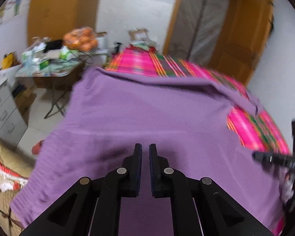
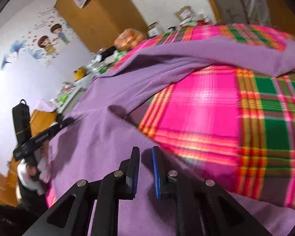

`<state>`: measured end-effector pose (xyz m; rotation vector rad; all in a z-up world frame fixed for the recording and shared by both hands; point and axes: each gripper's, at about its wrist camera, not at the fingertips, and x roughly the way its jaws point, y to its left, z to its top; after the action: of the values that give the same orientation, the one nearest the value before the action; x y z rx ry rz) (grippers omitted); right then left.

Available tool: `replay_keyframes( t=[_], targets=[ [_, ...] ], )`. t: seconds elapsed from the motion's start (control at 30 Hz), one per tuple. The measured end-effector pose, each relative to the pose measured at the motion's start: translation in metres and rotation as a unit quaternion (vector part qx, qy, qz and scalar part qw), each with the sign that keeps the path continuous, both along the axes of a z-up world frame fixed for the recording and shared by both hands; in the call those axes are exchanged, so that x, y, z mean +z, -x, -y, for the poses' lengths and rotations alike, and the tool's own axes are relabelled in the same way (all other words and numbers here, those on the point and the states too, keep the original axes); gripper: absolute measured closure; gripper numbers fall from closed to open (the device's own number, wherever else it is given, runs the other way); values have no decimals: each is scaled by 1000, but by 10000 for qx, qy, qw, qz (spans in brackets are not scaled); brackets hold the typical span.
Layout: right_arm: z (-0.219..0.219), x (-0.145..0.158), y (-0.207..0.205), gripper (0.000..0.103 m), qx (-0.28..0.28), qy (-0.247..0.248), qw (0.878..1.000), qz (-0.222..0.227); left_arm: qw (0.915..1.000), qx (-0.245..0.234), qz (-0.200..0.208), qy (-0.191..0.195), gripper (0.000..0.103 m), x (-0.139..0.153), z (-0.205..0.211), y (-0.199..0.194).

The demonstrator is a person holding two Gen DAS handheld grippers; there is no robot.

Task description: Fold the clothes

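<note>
Purple garment [image 1: 147, 114] lay spread over plaid bed cover [image 1: 139, 63], draping its left edge, left gripper [image 1: 145, 147] nearly closed above the cloth, right gripper [image 2: 145, 149] slightly parted, grip on fabric unclear.

Our left gripper [image 1: 145, 147] points down over the purple garment [image 1: 147, 110], fingers [image 1: 138, 167] nearly together. Our right gripper [image 2: 145, 150] tilts down at the garment's near edge, fingers slightly parted.
</note>
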<state>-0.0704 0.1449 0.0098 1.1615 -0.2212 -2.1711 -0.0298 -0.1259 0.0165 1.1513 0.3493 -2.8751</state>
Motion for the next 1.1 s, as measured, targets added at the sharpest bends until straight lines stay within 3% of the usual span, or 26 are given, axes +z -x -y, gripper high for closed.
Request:
replay_keyframes(
  t=[0.13, 0.27, 0.4, 0.5, 0.63, 0.7, 1.03, 1.07, 1.1],
  targets=[
    [-3, 16, 2, 81, -255, -747, 9954, -536, 9990, -214, 285, -278, 96, -9, 0, 7],
    [-4, 34, 16, 77, -355, -1633, 9798, -1101, 9980, -233, 316, -496, 95, -14, 4, 7],
    [-12, 44, 52, 71, -461, -2184, 9637, -1466, 9978, -223, 311, -542, 95, -14, 6, 8],
    [-11, 38, 74, 71, -513, -2593, 9518, -1556, 9978, -214, 312, -551, 95, -13, 7, 9],
    [1, 15, 103, 71, -325, -3361, 9269, -1638, 9982, -208, 327, -449, 95, -12, 5, 10],
    [3, 8, 112, 71, -230, -3496, 9221, -1640, 9981, -211, 324, -474, 95, -12, 6, 10],
    [6, 6, 132, 71, -169, -3387, 9250, -1714, 9970, -191, 296, -683, 95, -14, 10, 10],
    [8, 6, 131, 75, -146, -3398, 9246, -1715, 9970, -191, 295, -695, 95, -14, 10, 10],
    [10, 6, 130, 98, -104, -3399, 9249, -1703, 9969, -191, 294, -703, 95, -14, 10, 10]
  ],
)
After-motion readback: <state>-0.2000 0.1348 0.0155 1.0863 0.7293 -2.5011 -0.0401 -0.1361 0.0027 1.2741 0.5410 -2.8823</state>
